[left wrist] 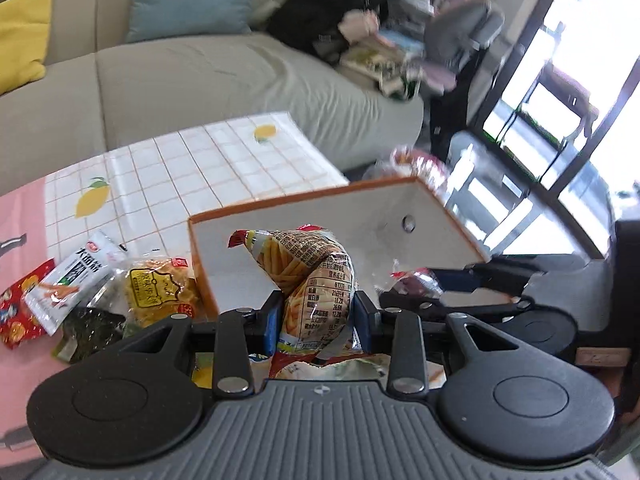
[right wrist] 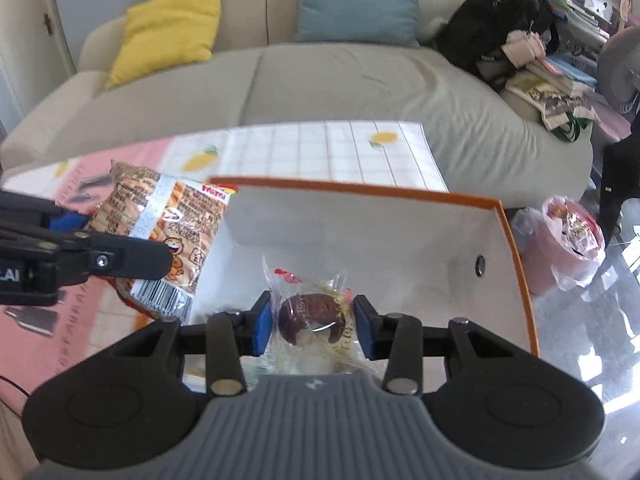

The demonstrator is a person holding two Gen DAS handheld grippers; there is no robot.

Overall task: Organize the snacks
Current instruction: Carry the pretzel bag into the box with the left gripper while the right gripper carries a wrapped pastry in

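Left gripper (left wrist: 316, 312) clamped on a crinkled snack bag (left wrist: 308, 276) printed with fried sticks and a nutrition table, blue pads pressing both sides, bag poking up above the jaws. Right gripper (right wrist: 314, 322) clamped likewise on a clear-wrapped round brown pastry (right wrist: 310, 316), pads squeezing the wrapper from left and right. Both loads hanging above the orange-rimmed white box (left wrist: 400, 204), pastry over its floor, snack bag over its near left corner by the right wrist view. Seen from the left wrist, right gripper's arm reaching in from the right, just beside the box's near wall.

Left of the box, lying loose on the table: a yellow noodle-like packet (left wrist: 160, 292) touching the box's outer wall, a white and green packet (left wrist: 76, 276) overlapping it, a dark seaweed-coloured packet (left wrist: 92, 328) below, a red packet (left wrist: 20, 304) at the far left. Underneath, a pink cloth and a white checked tablecloth (left wrist: 208, 160) with lemon prints.

Beyond the table, a beige sofa (right wrist: 320, 88) with a yellow cushion (right wrist: 168, 28) and a blue cushion (right wrist: 356, 0); on its right end a black bag (right wrist: 492, 28) and a heap of books and papers. On the floor to the right of the box, a pink bin (right wrist: 560, 240) lined with a clear bag.
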